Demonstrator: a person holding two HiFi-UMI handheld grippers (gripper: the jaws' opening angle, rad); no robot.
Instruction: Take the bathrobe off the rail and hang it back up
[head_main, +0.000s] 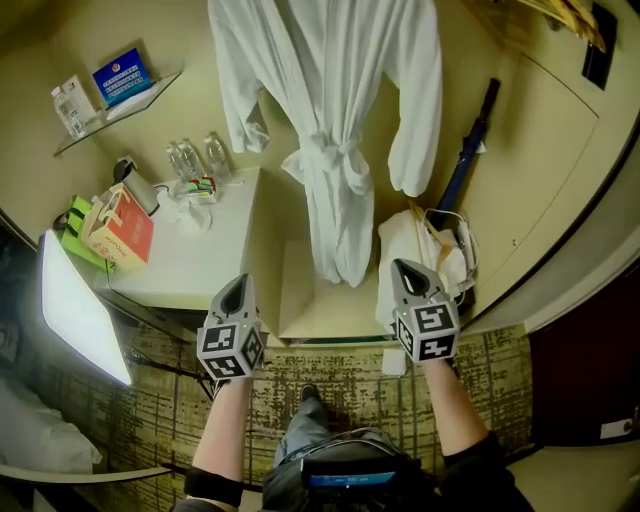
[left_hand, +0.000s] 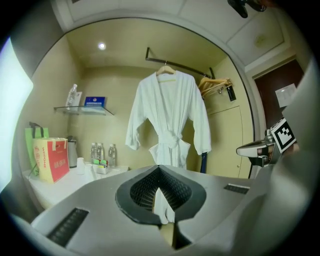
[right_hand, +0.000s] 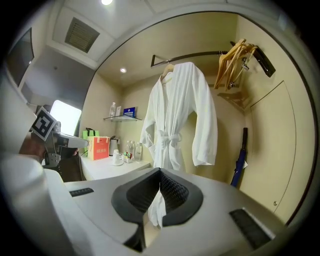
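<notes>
Head view: bathrobe (head_main: 335, 150) vertical, hem down, seemingly front-facing.

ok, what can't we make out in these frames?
- Head view: the top edge cuts off the bathrobe collar, so the hanger and rail are out of frame there.
- Left gripper view: the left gripper body hides the bathrobe's hem.
- Head view: the umbrella lower end is behind the white bag.
- Blue box on the glass shelf: print too small in every view.
</notes>
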